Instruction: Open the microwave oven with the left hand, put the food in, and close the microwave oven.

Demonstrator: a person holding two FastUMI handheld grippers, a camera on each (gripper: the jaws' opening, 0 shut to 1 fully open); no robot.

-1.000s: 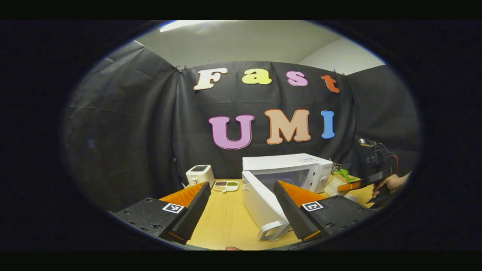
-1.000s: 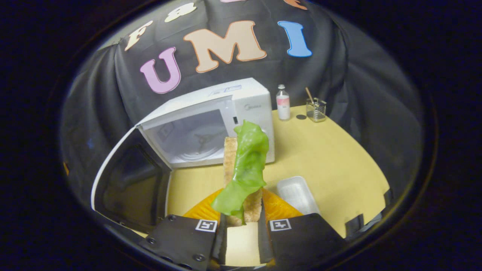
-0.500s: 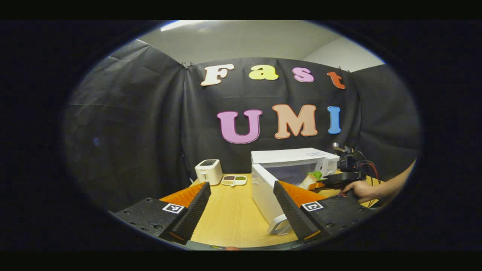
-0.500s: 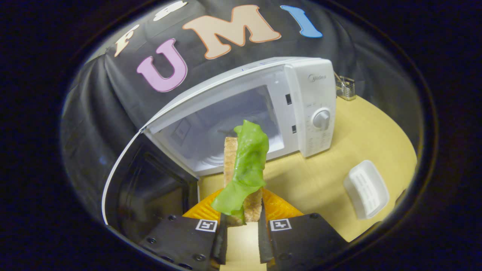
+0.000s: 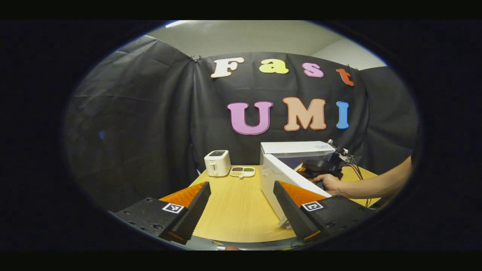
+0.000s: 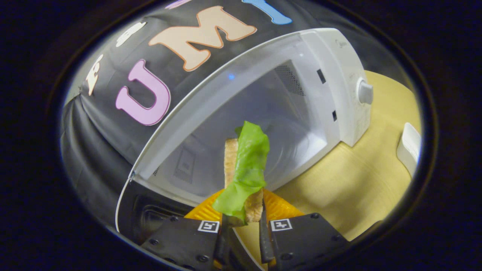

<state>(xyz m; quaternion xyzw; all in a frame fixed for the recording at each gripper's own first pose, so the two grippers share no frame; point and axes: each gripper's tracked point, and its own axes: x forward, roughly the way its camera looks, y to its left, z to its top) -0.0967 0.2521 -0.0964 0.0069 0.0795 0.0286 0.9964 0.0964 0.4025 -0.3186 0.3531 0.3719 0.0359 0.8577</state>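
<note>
1. Your right claw is clamped on the food: bread w/ lettuce, standing upright between its fingers, at the mouth of the open microwave.
2. Your left claw is spread wide, holding nothing, above the tabletop by the microwave door.

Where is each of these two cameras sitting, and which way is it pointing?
Left gripper view: rides the left gripper, held back over the table, facing the booth wall, toaster and open microwave; its own spread fingers, plus the person's hand with the other gripper, show.
Right gripper view: rides the right gripper, at the microwave's mouth, looking into the cavity; its fingers pinch the sandwich.
Both share the microwave, its door and the table.
</note>
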